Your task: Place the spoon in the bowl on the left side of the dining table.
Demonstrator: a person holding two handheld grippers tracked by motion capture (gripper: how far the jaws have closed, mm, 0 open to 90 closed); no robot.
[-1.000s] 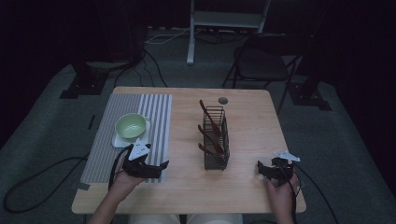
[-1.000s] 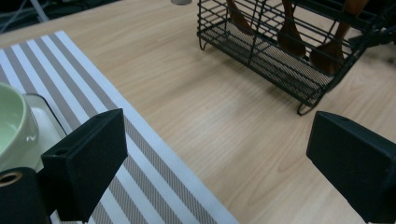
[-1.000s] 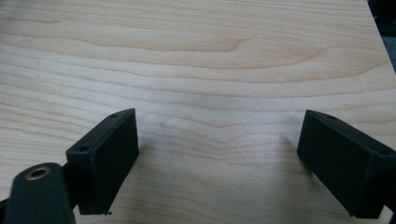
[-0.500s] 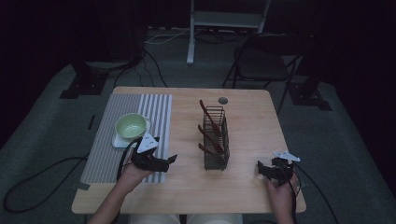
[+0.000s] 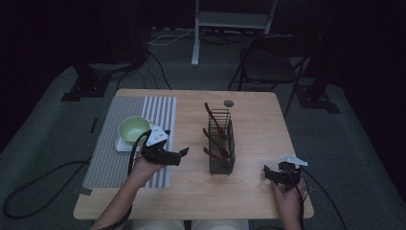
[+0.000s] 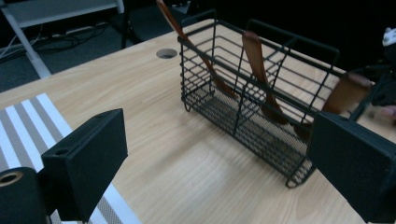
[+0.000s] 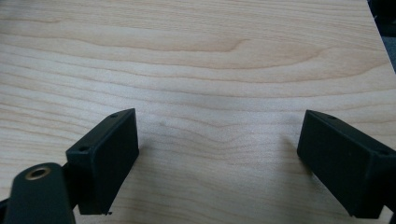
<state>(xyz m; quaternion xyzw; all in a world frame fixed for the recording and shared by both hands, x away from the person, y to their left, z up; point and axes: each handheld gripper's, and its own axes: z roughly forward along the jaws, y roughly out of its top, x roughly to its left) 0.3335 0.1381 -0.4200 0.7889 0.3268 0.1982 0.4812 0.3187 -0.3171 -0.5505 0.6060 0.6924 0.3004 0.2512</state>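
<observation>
the wire rack (image 5: 221, 143) stands mid-bench, long axis running away from you, three brown utensils (image 6: 256, 59) leaning in it (handles up). your left gripper (image 5: 181, 154) faces it, wide open, empty; your right gripper (image 5: 266, 174) rests wide open, empty.

My left gripper (image 6: 219, 168) has its jaws spread wide over the wooden table (image 6: 154, 116). Ahead stands a black wire basket (image 6: 261, 107) with three brown wooden utensils (image 6: 254, 58) leaning inside. Striped mat (image 6: 28, 121) at the left, a round hole (image 6: 166, 53) beyond. Far right, something blurred, possibly the other hand (image 6: 385, 100).
</observation>
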